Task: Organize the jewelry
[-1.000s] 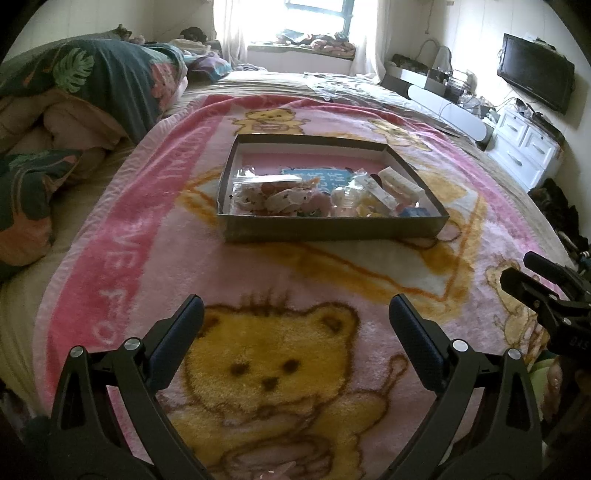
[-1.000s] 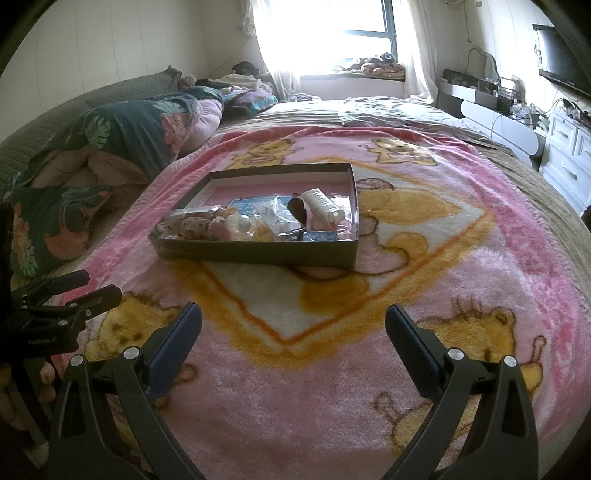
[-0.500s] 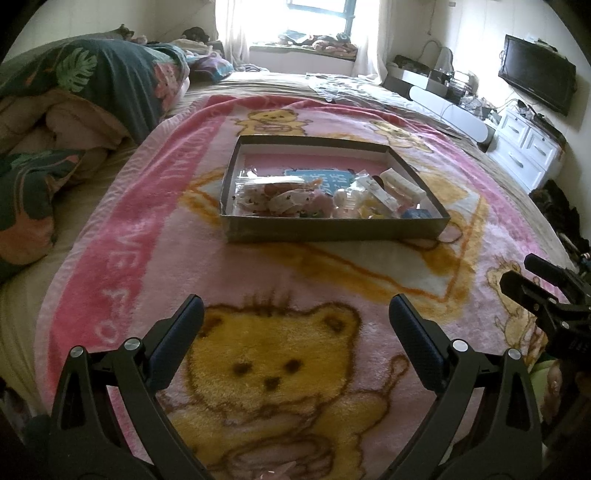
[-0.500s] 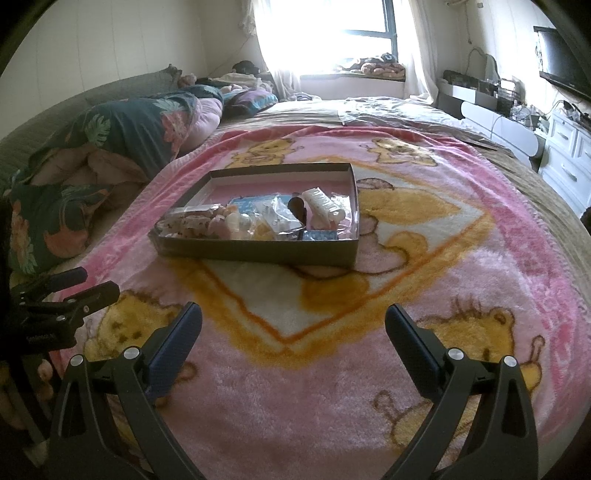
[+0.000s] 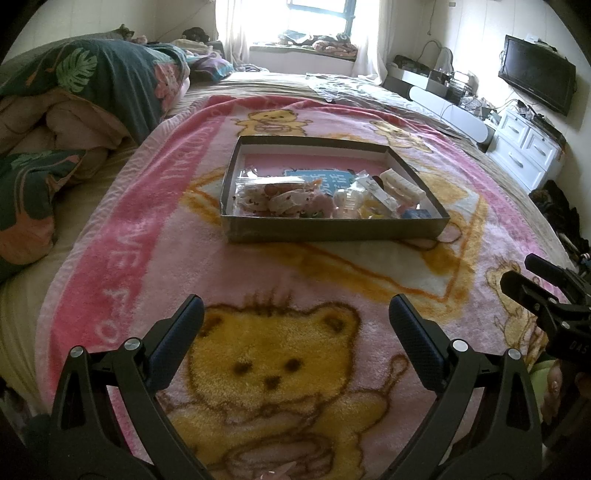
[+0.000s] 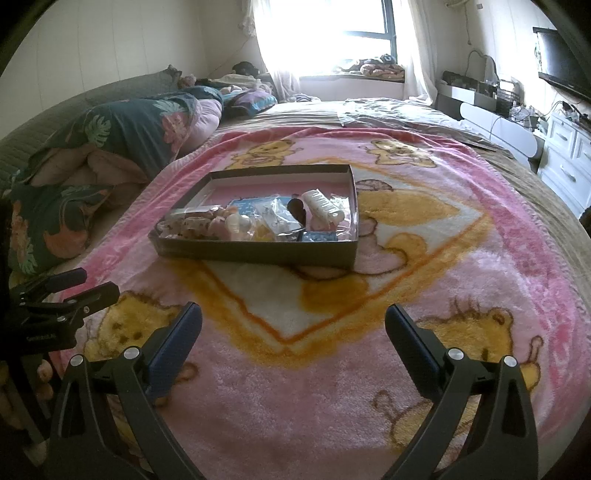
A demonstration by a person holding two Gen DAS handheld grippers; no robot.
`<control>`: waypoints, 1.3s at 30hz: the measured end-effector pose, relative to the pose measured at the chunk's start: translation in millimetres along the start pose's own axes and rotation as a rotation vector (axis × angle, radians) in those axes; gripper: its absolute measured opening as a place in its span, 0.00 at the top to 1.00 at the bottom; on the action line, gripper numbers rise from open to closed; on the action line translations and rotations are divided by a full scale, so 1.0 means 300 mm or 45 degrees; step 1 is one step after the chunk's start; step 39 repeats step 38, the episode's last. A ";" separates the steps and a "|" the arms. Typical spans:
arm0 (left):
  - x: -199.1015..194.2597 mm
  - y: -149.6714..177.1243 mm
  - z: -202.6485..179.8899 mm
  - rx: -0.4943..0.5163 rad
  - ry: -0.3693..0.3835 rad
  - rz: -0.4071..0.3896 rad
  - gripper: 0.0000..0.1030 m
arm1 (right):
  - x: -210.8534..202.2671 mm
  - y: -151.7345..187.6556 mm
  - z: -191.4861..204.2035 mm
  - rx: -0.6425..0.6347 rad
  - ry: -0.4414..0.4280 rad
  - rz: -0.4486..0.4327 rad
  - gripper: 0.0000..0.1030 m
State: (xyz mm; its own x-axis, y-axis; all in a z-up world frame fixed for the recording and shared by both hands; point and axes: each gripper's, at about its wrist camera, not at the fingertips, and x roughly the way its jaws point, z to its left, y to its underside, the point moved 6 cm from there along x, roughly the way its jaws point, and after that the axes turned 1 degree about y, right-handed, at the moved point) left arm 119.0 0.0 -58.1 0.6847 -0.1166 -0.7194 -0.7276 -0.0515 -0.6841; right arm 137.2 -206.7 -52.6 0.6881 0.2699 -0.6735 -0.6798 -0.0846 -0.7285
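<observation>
A shallow dark cardboard box point(image 5: 332, 229) lies on a pink bear-print blanket point(image 5: 280, 362) on a bed. Its near half holds several bagged jewelry pieces point(image 5: 280, 197), a white case point(image 5: 400, 182) and a blue card point(image 5: 321, 177). The box also shows in the right wrist view point(image 6: 258, 254). My left gripper point(image 5: 295, 317) is open and empty, well short of the box. My right gripper point(image 6: 293, 321) is open and empty, also short of the box. Each gripper shows at the edge of the other's view, the right one point(image 5: 535, 291) and the left one point(image 6: 66, 291).
A rumpled floral duvet point(image 5: 74, 92) lies along the bed's left side. A white dresser point(image 5: 524, 147) and a wall TV point(image 5: 535, 74) stand at the right. A bright window point(image 6: 332, 33) is at the far end.
Both grippers have edged slightly toward the box. Both stay open and empty, and nothing in the box has moved.
</observation>
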 end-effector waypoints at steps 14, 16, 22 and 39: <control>-0.005 0.000 -0.006 -0.003 0.036 -0.006 0.09 | -0.001 -0.011 -0.019 -0.001 0.022 0.005 0.04; -0.006 0.002 -0.005 -0.018 0.075 0.000 0.09 | 0.003 -0.013 -0.029 0.003 0.031 0.004 0.04; 0.024 -0.001 0.033 -0.069 0.067 0.013 0.09 | 0.043 -0.016 -0.066 0.048 0.054 0.009 0.04; 0.356 -0.213 0.743 -0.399 -0.556 0.082 0.09 | 0.430 -0.173 -0.781 0.393 0.565 0.136 0.04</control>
